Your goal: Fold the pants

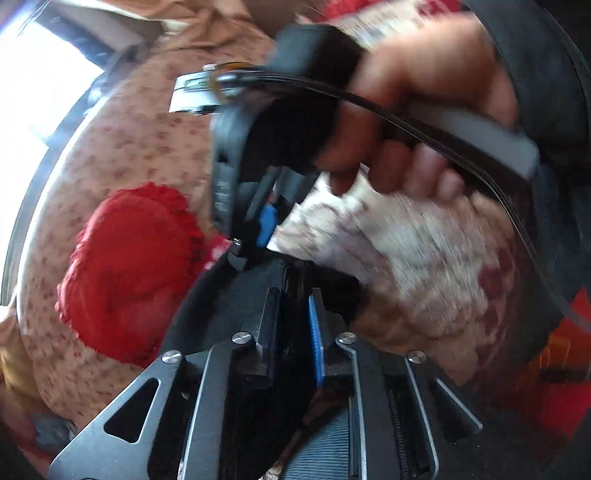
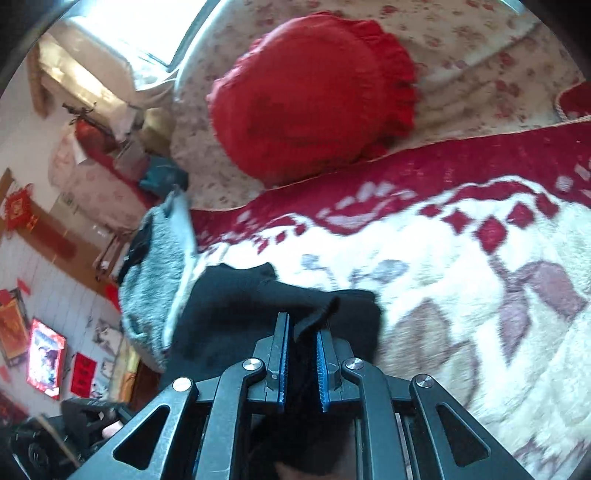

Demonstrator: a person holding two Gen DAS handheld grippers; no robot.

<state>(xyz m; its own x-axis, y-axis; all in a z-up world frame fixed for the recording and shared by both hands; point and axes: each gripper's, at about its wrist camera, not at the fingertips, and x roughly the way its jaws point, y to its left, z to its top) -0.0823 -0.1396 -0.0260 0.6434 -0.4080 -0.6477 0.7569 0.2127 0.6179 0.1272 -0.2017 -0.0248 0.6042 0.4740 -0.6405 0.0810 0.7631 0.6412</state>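
The pants (image 2: 240, 306) are black with a grey fleece lining (image 2: 155, 273) and hang over the white-and-red patterned blanket (image 2: 461, 258). My right gripper (image 2: 302, 332) is shut on a fold of the black pants fabric, which sticks up between its blue pads. In the left wrist view my left gripper (image 1: 293, 299) is shut on black pants fabric (image 1: 221, 295) as well. The right gripper (image 1: 266, 221) and the hand holding it (image 1: 424, 110) show just ahead of the left one, blurred.
A red ruffled cushion (image 2: 314, 96) lies on a floral sheet (image 2: 480, 55) beyond the blanket; it also shows in the left wrist view (image 1: 129, 266). A bright window (image 2: 147, 26) and a wall with red decorations (image 2: 44, 354) are to the left.
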